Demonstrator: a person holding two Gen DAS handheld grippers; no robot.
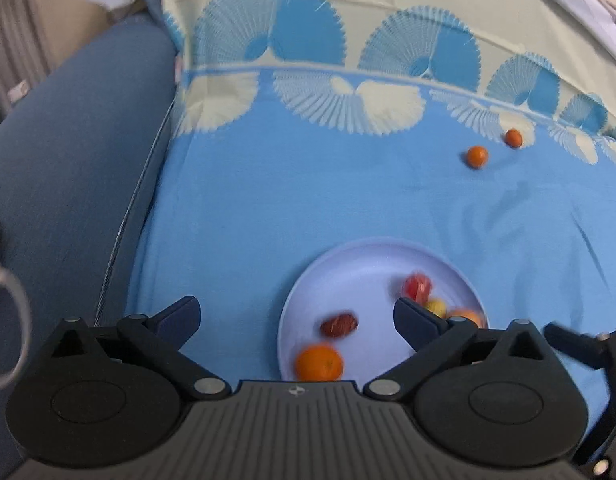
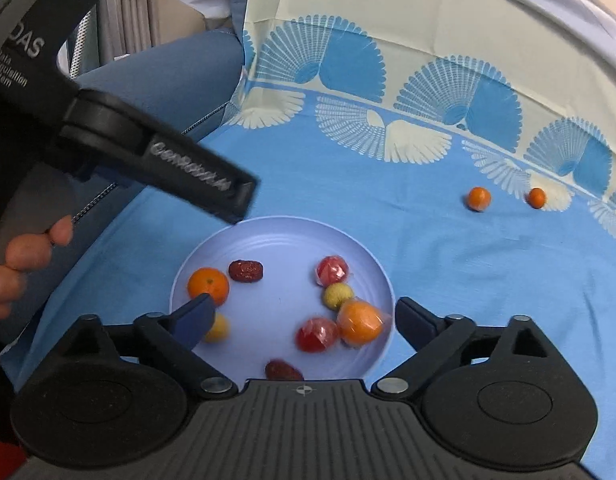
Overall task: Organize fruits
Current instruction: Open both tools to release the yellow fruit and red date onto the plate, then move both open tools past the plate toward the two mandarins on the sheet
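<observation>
A pale lilac plate [image 2: 268, 222] lies on the blue cloth and holds several fruits: an orange [image 2: 208, 285], a red date [image 2: 246, 271], two red wrapped pieces, yellow ones and a wrapped orange [image 2: 359, 322]. My right gripper [image 2: 306, 314] stands open just over the plate, with nothing pinched between its pads. My left gripper [image 1: 296, 312] is open too, over the left edge of the plate [image 1: 347, 246], with the orange [image 1: 319, 362] loose below it. Two small oranges [image 1: 477, 156] [image 1: 513, 137] lie on the cloth far right of the plate.
A blue sofa arm [image 1: 68, 160] runs along the left of the cloth. The cloth's cream fan-patterned part [image 2: 387, 40] rises at the back. A hand [image 2: 24, 256] holds the left tool's black handle [image 2: 108, 128] at upper left.
</observation>
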